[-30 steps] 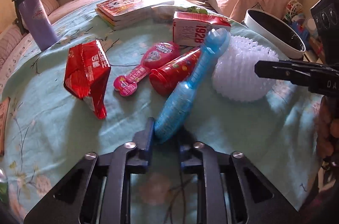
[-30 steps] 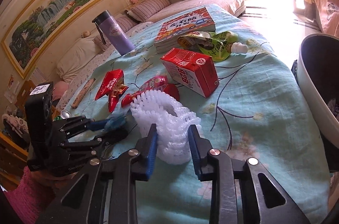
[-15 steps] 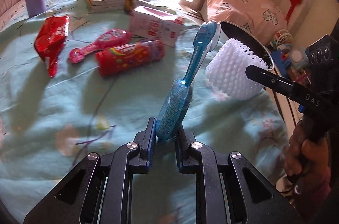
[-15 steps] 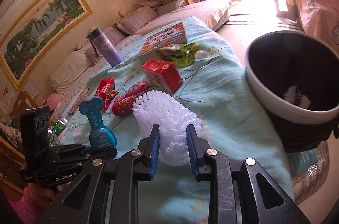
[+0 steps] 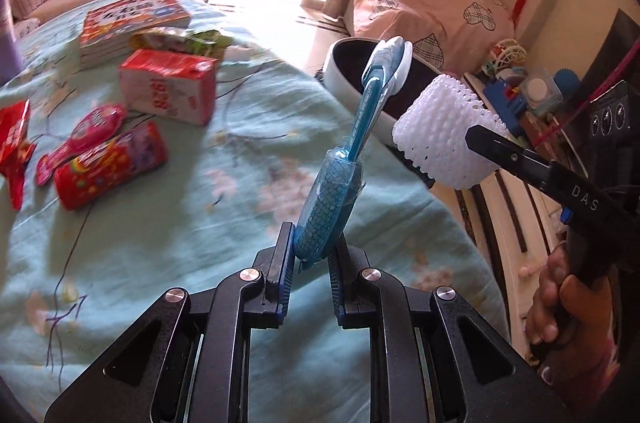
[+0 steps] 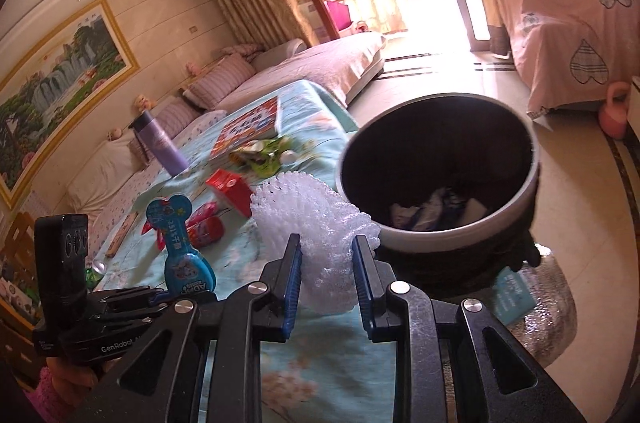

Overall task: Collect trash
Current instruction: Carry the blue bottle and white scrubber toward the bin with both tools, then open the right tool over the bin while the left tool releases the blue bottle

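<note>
Two pieces of trash are up in the air right now, one per gripper. The left gripper has its jaws nearly closed, pinching the fat bottom end of a blue bone-shaped blister pack, which sticks up at a tilt above the tablecloth with its top end in front of the bin rim in the left wrist view. The right gripper is squeezing a white foam net sleeve, jaws partly closed around its lower part, and the sleeve sits just beside the bin, close to the rim. The trash bin is round with a pale rim and dark inside, standing off the table edge, and there's some crumpled white and blue stuff already at the bottom. Still lying on the teal flowered tablecloth: a red candy tube on its side, a pink lollipop-shaped wrapper touching it, a red snack packet at the far left, and a red-and-white carton further back. Behind the carton is a green drink pouch and a stack of books. A purple tumbler stands upright near the far side of the table. The left wrist view also catches the person's right hand wrapped around the gripper handle.
</note>
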`<state>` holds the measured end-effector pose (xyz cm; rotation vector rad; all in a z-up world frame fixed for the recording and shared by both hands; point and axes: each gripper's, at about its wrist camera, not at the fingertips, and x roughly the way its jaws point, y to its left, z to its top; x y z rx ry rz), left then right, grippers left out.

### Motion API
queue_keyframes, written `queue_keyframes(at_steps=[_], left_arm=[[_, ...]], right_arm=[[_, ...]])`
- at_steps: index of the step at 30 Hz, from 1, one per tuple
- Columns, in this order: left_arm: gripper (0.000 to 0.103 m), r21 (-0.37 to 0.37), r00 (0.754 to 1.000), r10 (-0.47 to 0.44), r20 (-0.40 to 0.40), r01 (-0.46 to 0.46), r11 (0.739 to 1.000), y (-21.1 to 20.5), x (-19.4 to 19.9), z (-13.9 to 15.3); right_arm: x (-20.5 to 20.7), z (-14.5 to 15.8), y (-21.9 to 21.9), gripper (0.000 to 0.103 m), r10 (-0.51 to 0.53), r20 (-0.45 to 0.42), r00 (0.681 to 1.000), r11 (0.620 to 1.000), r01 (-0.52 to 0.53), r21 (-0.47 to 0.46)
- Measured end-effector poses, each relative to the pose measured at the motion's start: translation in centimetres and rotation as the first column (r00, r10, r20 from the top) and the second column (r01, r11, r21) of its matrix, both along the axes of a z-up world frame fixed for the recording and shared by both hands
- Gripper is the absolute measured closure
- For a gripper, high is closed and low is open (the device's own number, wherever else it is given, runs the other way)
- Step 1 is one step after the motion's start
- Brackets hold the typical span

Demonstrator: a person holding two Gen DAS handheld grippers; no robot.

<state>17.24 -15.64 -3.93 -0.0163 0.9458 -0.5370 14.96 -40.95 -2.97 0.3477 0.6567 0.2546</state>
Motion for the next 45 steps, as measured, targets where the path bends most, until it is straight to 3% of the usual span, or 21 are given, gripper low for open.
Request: queue_keyframes(at_steps=[10,24,45], left_arm=[[0.088,0.021,0.998,-0.056,0.023,0.056,0.998,-5.1,1.7,1.3],[0.088,0.049,0.995,-0.089,0.038,0.088,0.995,-9.5,5.3,2.8],[0.088,0.1,0.994,-0.107,-0.037,0.11,0.989,-14.1,10.7,0.9]], right_arm=[[0.3,0.4,-4.2,0.078,-0.075,0.022,0.997,0.997,0.074,0.014],[2.5,0.6,-6.9,0.078,-0.123,0.025,0.992,0.992,0.123,0.001],[7.4,0.0,-9.1,0.077,-0.125,-0.04,0.991,0.991,0.122,-0.052]])
